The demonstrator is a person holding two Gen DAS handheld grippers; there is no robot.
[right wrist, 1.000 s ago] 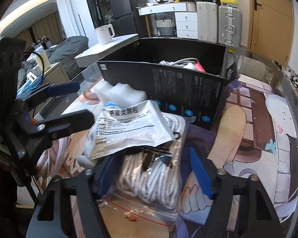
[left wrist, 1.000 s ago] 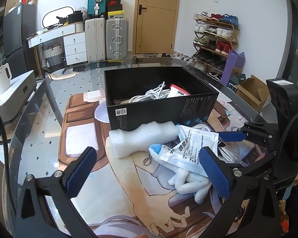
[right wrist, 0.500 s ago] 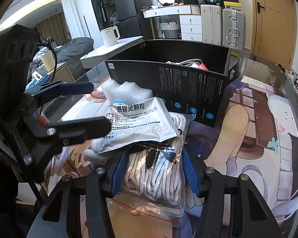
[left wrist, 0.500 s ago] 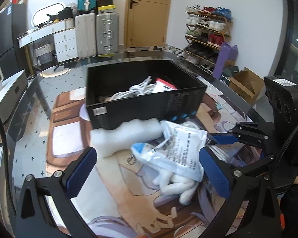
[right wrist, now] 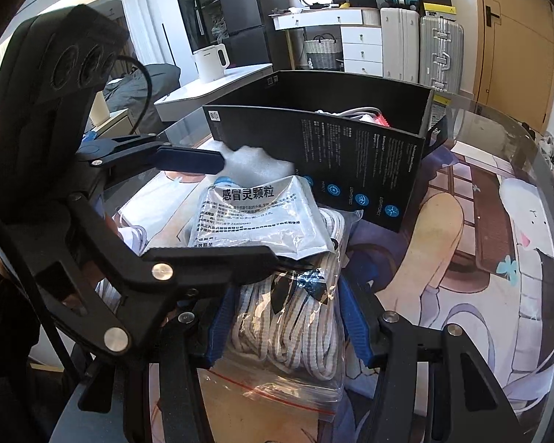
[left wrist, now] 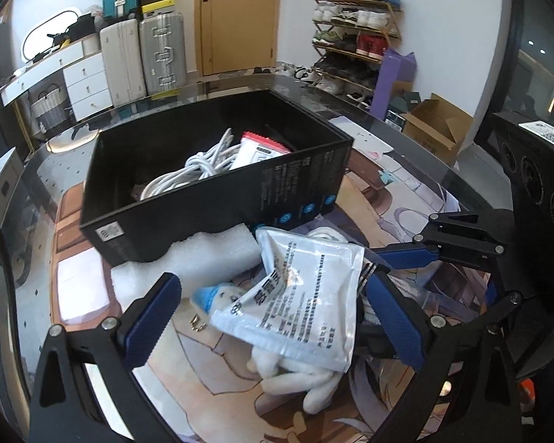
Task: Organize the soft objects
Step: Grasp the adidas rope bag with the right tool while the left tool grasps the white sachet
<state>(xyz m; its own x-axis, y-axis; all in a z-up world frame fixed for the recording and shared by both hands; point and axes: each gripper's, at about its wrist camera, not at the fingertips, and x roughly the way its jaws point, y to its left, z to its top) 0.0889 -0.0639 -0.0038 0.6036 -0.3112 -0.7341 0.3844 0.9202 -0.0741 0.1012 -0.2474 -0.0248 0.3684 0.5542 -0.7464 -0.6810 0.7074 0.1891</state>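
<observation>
A silver medicine pouch [left wrist: 299, 302] lies on a white plush toy [left wrist: 295, 373] in front of the black box [left wrist: 218, 199]. My left gripper [left wrist: 273, 317] straddles the pouch with its jaws wide and closing; the pads stand apart from it. Against the box leans a white foam piece [left wrist: 203, 254]. In the right wrist view my right gripper [right wrist: 288, 310] is shut on a clear zip bag of white rope [right wrist: 288, 328], its blue pads pressing both sides. The pouch [right wrist: 255, 217] overlaps the far end of that bag. White cables [left wrist: 188, 170] and a red-and-white packet [left wrist: 258, 147] lie inside the box.
Everything rests on a round glass table with a printed mat [right wrist: 480, 243]; its edge [right wrist: 550, 170] curves on the right. Beyond it stand suitcases [left wrist: 144, 59], a shoe rack [left wrist: 354, 33], a cardboard box [left wrist: 435, 125] and a white kettle [right wrist: 210, 61].
My right gripper's pads have come together onto the rope bag. The left gripper has shifted toward the pouch, which now sits more squarely between its pads.
</observation>
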